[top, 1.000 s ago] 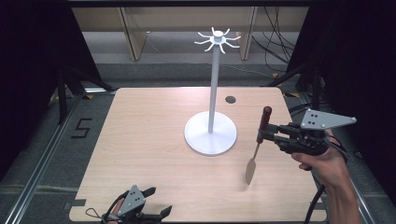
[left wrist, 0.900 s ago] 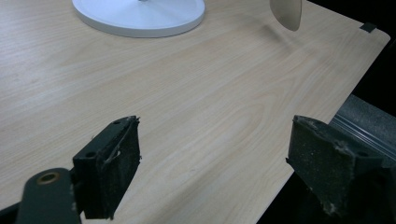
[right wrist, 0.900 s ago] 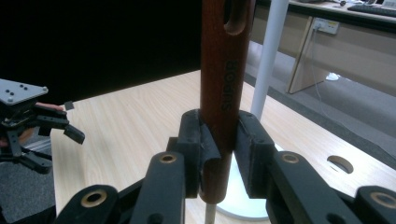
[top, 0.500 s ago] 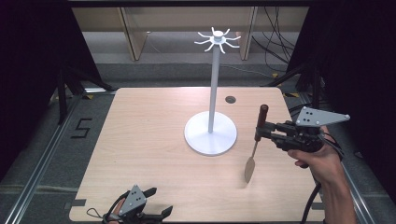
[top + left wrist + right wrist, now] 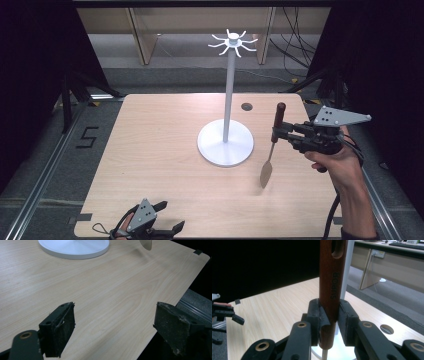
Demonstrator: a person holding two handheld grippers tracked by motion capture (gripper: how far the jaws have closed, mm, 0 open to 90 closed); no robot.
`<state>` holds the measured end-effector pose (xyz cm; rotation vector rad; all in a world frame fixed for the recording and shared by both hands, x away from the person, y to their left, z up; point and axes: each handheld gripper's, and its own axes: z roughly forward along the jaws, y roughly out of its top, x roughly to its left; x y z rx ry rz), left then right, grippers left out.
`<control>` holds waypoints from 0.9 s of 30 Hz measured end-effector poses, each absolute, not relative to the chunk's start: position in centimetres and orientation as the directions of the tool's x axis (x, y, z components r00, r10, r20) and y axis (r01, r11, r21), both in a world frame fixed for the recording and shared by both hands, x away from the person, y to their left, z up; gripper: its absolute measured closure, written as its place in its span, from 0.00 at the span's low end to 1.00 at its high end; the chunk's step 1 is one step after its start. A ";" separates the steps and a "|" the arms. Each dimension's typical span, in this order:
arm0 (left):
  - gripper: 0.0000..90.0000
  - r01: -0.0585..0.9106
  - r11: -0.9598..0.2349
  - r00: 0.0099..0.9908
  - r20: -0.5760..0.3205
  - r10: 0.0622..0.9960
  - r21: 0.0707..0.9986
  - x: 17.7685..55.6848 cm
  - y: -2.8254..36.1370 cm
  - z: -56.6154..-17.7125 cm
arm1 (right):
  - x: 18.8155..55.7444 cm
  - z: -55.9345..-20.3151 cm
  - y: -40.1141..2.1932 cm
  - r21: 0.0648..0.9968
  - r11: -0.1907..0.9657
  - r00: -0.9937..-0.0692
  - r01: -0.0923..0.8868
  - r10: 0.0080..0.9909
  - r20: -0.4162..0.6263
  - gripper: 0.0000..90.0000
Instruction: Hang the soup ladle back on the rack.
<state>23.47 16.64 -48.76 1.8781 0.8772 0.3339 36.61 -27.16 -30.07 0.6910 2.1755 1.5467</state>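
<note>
Counter [image 5: 150, 165]: pale wood, carrying a white rack [image 5: 226, 145] whose round base sits right of centre, toward the far edge; its thin pole rises to a crown of hooks [image 5: 232, 43].

Right gripper [image 5: 280, 134]: held level above the right edge, its jaws clamped on the red-brown handle of a spoon [image 5: 272, 147]. The spoon hangs upright just beside the base, bowl [image 5: 266, 173] down and clear of the wood. In the right gripper view the handle [image 5: 332, 280] stands between the pads [image 5: 321, 315], its hanging slot [image 5: 337, 251] near the top (above the grip).

Left gripper [image 5: 150, 222]: low at the near edge, jaws wide apart with nothing between them.

Step in hand, as judged: carrying the spoon up to a hook. Done well, the handle stays vertical, the slot is raised to hook height, turned to face one prong, and threaded on before the grip is eased; the pole should not be knocked.
</note>
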 end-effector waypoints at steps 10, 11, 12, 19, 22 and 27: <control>0.18 0.432 -0.249 0.694 -0.143 0.706 0.867 23.5 16.8 -48.7 | 37.6 -28.7 -26.4 0.953 0.252 -0.808 0.166 0.589 -0.015 0.82; 0.18 0.433 -0.249 0.692 -0.142 0.708 0.866 23.5 16.8 -48.8 | 37.8 -28.6 -26.3 0.951 0.259 -0.811 0.169 0.585 -0.015 0.82; 0.18 0.433 -0.249 0.692 -0.142 0.708 0.866 23.5 16.8 -48.8 | 38.1 -28.4 -26.3 0.950 0.264 -0.808 0.168 0.588 -0.021 0.82; 0.18 0.431 -0.251 0.694 -0.141 0.706 0.867 23.5 16.7 -48.7 | 39.4 -26.8 -25.8 0.954 0.246 -0.798 0.173 0.602 -0.011 0.82; 0.18 0.429 -0.251 0.697 -0.141 0.703 0.868 23.5 16.8 -48.7 | 40.2 -25.5 -25.4 0.958 0.230 -0.790 0.173 0.613 -0.005 0.82; 0.18 0.426 -0.232 0.695 -0.152 0.702 0.874 23.5 16.7 -48.8 | 41.5 -24.0 -24.7 0.957 0.244 -0.785 0.156 0.619 -0.030 0.82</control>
